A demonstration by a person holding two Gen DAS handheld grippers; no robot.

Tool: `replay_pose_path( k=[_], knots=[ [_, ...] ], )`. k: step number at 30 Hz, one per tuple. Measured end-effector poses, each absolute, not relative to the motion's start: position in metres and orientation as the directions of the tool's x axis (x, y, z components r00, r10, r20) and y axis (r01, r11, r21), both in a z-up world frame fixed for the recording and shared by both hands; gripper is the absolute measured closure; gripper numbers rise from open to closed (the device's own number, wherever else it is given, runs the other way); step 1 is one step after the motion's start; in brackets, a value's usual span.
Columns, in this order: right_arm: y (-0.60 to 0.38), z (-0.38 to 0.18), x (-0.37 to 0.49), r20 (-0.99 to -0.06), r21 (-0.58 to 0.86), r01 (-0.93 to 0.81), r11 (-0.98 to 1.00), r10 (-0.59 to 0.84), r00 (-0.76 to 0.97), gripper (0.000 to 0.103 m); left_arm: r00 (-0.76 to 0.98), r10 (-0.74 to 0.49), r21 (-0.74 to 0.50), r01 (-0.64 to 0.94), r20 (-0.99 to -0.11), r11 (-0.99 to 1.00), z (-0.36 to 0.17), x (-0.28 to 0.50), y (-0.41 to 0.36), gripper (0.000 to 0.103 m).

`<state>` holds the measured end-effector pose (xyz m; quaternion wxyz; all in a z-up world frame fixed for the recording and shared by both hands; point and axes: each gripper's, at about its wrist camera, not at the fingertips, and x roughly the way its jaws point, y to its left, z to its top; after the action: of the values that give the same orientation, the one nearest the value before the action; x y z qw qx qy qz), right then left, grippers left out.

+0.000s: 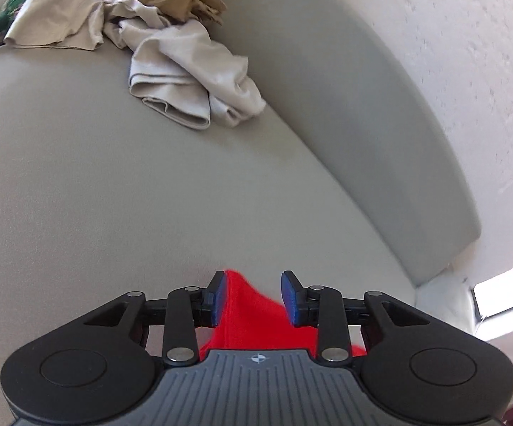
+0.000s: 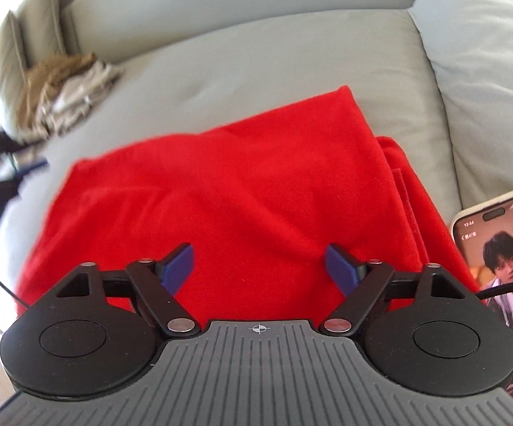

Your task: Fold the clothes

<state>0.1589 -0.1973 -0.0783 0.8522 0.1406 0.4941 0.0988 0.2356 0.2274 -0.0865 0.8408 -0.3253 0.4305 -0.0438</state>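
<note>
Red garment (image 2: 221,191) laid flat on sofa seat (image 2: 256,71), right gripper (image 2: 260,266) held open above it, left gripper (image 1: 256,296) parted around its corner, pads not pressed.

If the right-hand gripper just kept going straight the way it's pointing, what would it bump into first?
Most likely the red garment. The right gripper points down at it with its jaws open, and red cloth fills the space ahead of its fingers. How much gap remains is hard to judge. The phone lies off to the side.

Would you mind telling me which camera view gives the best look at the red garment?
The right wrist view: the red garment lies spread and partly folded across the sofa cushion, nearly whole. The left wrist view shows only a corner of it between the left gripper fingers.
</note>
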Motion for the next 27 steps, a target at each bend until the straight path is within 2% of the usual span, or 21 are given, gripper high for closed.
replay_pose_path(
  k=[3,7,12,14,15,19,23,26,27],
  knots=[
    [-0.207,-0.048,0.152,-0.755,0.396,-0.025,0.918,0.341,0.560,0.031,0.597,-0.353,-0.570,-0.220,-0.721,0.792,-0.099,0.241,0.223,0.074],
    [-0.218,0.011,0.136,-0.640,0.447,-0.073,0.892,0.376,0.670,0.031,0.568,-0.364,-0.570,-0.237,-0.738,0.787,-0.112,0.249,0.221,0.090],
    [-0.228,0.075,0.114,-0.501,0.495,-0.142,0.857,0.415,0.759,0.029,0.538,-0.353,-0.535,-0.227,-0.765,0.814,-0.121,0.253,0.213,0.094],
    [-0.232,0.093,0.106,-0.452,0.515,-0.168,0.841,0.433,0.780,0.029,0.541,-0.346,-0.526,-0.220,-0.767,0.822,-0.123,0.254,0.211,0.102],
    [-0.233,0.101,0.103,-0.433,0.521,-0.179,0.835,0.439,0.787,0.029,0.554,-0.341,-0.522,-0.205,-0.759,0.828,-0.120,0.253,0.210,0.103],
    [-0.232,0.116,0.094,-0.410,0.508,-0.201,0.837,0.440,0.799,0.027,0.620,-0.320,-0.492,-0.124,-0.716,0.861,-0.102,0.254,0.206,0.103],
    [-0.228,0.112,0.095,-0.433,0.501,-0.196,0.843,0.440,0.786,0.026,0.648,-0.275,-0.405,-0.058,-0.710,0.912,-0.086,0.269,0.198,0.103],
    [-0.226,0.101,0.098,-0.471,0.503,-0.172,0.847,0.435,0.767,0.026,0.618,-0.213,-0.291,-0.027,-0.757,0.956,-0.089,0.285,0.184,0.099],
    [-0.225,0.096,0.101,-0.484,0.508,-0.165,0.846,0.438,0.757,0.026,0.600,-0.182,-0.253,-0.035,-0.779,0.967,-0.091,0.288,0.181,0.093]
  ],
)
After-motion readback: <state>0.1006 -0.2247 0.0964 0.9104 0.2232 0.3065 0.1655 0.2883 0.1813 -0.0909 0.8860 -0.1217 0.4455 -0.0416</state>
